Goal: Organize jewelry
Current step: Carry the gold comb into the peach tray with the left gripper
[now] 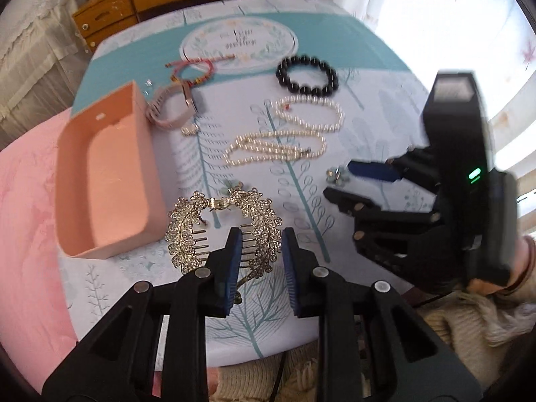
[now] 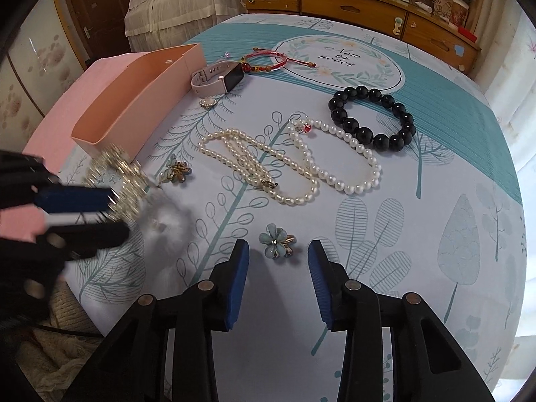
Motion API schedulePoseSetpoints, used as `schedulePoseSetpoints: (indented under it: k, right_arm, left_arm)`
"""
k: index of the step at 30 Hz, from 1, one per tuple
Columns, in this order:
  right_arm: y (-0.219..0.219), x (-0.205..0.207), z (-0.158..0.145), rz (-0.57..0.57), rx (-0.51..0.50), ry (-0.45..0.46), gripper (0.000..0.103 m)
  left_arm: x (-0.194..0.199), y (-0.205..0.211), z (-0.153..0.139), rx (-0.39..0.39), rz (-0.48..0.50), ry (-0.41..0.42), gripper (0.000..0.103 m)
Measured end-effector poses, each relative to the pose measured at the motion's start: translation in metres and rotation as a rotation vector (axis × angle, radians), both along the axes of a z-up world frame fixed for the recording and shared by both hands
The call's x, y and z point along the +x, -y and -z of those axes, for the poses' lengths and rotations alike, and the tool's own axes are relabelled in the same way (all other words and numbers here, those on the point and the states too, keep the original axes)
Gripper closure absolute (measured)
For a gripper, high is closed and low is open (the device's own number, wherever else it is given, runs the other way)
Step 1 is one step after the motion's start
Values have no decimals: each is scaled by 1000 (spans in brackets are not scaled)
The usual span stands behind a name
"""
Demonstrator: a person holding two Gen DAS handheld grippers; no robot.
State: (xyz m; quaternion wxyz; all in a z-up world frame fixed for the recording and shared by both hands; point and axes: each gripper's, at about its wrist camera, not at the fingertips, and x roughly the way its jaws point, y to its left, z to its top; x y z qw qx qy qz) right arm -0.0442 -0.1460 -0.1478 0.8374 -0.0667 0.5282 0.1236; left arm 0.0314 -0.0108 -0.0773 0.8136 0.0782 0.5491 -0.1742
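**Mia:** Where is the gold hair comb [image 1: 187,234]?

**Ben:** The left gripper [image 1: 261,244] has it. Its fingers are squeezed onto the comb's right leaf. I think the comb is just off the table [image 1: 368,117].

**Mia:** Where should it go?

**Ben:** Into the pink box [image 1: 144,154]. From the comb, the box is close by at 10 o'clock. It looks empty.

**Mia:** How do we do it nicely?

**Ben:** The comb is only held by one side, so it may swing. Go slowly, lift the teeth over the box wall, then let go low down.

**Mia:** And the other hand?

**Ben:** The right gripper [image 2: 278,254] has its fingers apart. The blue flower clip [image 2: 277,244] lies on the table between them, but they are not touching it.

**Mia:** Anything to watch?

**Ben:** The pearl necklace [image 2: 258,167] lies at 12 o'clock from the flower. Don't bump it.
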Motion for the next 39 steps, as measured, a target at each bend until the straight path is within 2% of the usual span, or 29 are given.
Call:
schedulePoseSetpoints:
  k: [4,10,12,15,17,23,31,39]
  right_arm:
    - [-3,-1,1,-9,-13,12,65]
    - [-4,-4,1,-13,-32,24,68]
    - [-5,-4,1,-17,-36,25,69]
    - [-8,-5,1,-31,-43,28,79]
    - [-12,-6,0,-48,-52,30,87]
    - [-21,-8,0,-66,-88,39,89]
    - [-30,-5,-19,-70,-63,62,89]
    - [-56,9,-57,-117,-9,109,89]
  left_arm:
    - [2,-11,-38,-30,-22,73,82]
    - [16,-37,-88,12,-110,208,82]
    - [26,-48,-95,32,-153,227,82]
    - [39,-66,-97,50,-206,237,82]
    - [51,-81,-92,55,-248,220,82]
    - [78,-113,-53,54,-327,132,82]
    - [98,-114,6,91,-327,46,82]
    - [104,-116,35,92,-338,3,81]
